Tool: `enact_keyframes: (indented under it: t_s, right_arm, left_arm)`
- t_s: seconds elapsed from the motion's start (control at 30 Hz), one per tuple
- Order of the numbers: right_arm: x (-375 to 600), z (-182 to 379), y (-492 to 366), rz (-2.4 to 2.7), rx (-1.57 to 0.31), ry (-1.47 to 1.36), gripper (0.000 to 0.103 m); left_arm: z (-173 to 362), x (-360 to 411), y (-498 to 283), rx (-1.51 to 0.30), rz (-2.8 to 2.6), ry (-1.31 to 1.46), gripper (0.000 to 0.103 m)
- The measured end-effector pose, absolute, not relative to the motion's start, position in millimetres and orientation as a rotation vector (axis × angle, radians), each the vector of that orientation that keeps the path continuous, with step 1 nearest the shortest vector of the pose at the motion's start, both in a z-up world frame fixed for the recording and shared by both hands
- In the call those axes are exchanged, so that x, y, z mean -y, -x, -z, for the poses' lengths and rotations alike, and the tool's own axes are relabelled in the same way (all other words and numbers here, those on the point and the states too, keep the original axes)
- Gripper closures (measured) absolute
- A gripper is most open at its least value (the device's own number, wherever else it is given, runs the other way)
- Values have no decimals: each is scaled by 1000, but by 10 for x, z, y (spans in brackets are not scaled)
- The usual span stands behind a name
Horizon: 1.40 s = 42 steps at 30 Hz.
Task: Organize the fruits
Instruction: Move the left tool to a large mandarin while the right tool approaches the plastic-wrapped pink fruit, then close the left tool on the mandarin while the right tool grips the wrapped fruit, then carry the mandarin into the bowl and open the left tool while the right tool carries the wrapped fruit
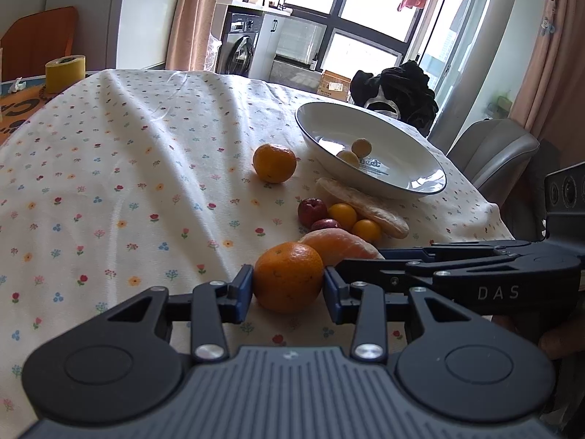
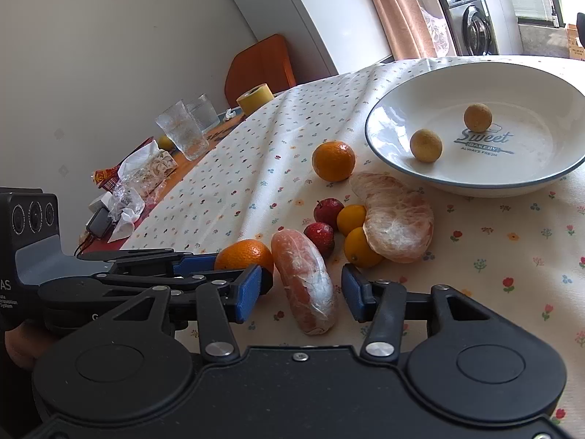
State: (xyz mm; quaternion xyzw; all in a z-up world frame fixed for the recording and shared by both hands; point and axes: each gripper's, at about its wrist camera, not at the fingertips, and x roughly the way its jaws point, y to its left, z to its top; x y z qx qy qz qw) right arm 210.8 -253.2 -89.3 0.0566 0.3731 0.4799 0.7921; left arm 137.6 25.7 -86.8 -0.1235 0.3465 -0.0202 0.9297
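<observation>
My left gripper (image 1: 289, 285) is shut on an orange (image 1: 289, 274) that rests on the flowered tablecloth, a blue pad pressing on each side. My right gripper (image 2: 303, 289) is open around a peeled grapefruit segment (image 2: 307, 278) lying on the cloth; thin gaps show at both pads. Just beyond lie a larger peeled piece (image 2: 398, 223), two small red fruits (image 2: 328, 210), two small yellow ones (image 2: 360, 247) and a second orange (image 2: 333, 161). The white bowl (image 2: 530, 109) behind holds two small pale round fruits (image 2: 426, 145).
Two drinking glasses (image 2: 182, 131), a yellow tape roll (image 2: 255, 98) and crumpled wrappers (image 2: 139, 179) sit at the table's far left end. A grey chair (image 1: 493, 153) and dark clothing (image 1: 398, 91) stand past the table's right edge.
</observation>
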Motion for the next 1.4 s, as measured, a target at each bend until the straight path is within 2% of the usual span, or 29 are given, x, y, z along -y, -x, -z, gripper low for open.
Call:
enact_keyframes:
  t_s: [0.17,0.3,0.4,1.4]
  right_arm:
    - [2475,897,-2074,-1030,-802,-112,66]
    - [2462,898,-2078,-1011,-811,-112,78]
    - [2467,886,-2061,-1017,-820,-119,82]
    - [3027,547,-1996,-923,-675,-233,83]
  left_arm:
    - [882,-286,-1351,-697,47,270,64]
    - [878,-302,-1360,-698,52,281,64]
    - [867,-316,-1346,-698,53,296,64]
    - [401,16,-1316,-608,74,209,64]
